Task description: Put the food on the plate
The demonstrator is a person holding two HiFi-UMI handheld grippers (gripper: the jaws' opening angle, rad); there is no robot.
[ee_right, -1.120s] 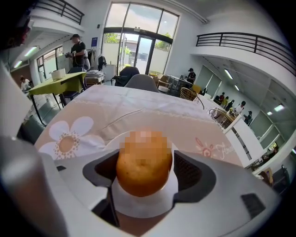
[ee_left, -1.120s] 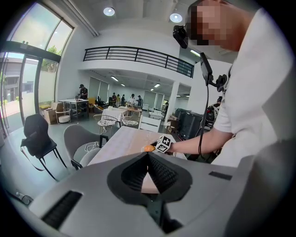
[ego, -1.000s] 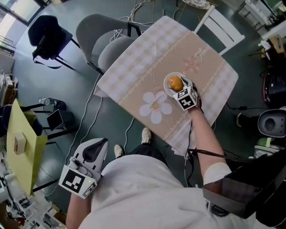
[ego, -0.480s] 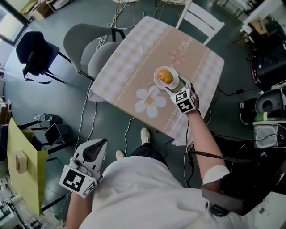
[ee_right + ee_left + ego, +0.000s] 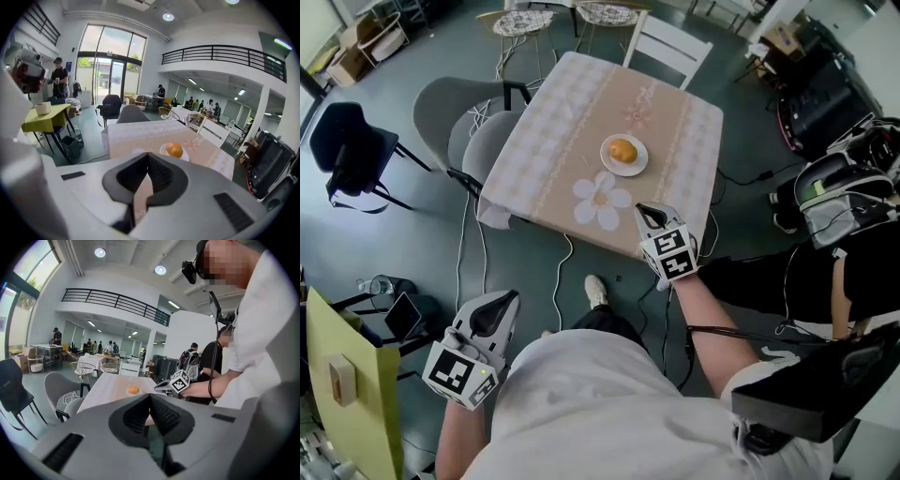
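Note:
An orange piece of food (image 5: 623, 150) lies on a small white plate (image 5: 608, 164) in the middle of the table (image 5: 553, 122), which has a pale checked cloth with a white flower print. My right gripper (image 5: 643, 212) is shut and empty, held off the table's near edge, pulled back from the plate. In the right gripper view the food (image 5: 175, 150) and plate (image 5: 163, 151) lie ahead beyond the closed jaws. My left gripper (image 5: 502, 302) hangs low at my left side, away from the table, shut with nothing in it. The left gripper view shows the food (image 5: 133, 390) far off.
Grey chairs (image 5: 455, 117) stand at the table's left side and a white chair (image 5: 667, 42) at its far end. Cables trail over the floor near my foot. A yellow-green table (image 5: 342, 375) stands at the lower left. Black equipment (image 5: 825, 94) is at the right.
My right gripper has let go of the food on the plate, drawn back toward me past the table edge, and shut. The left gripper has stayed put.

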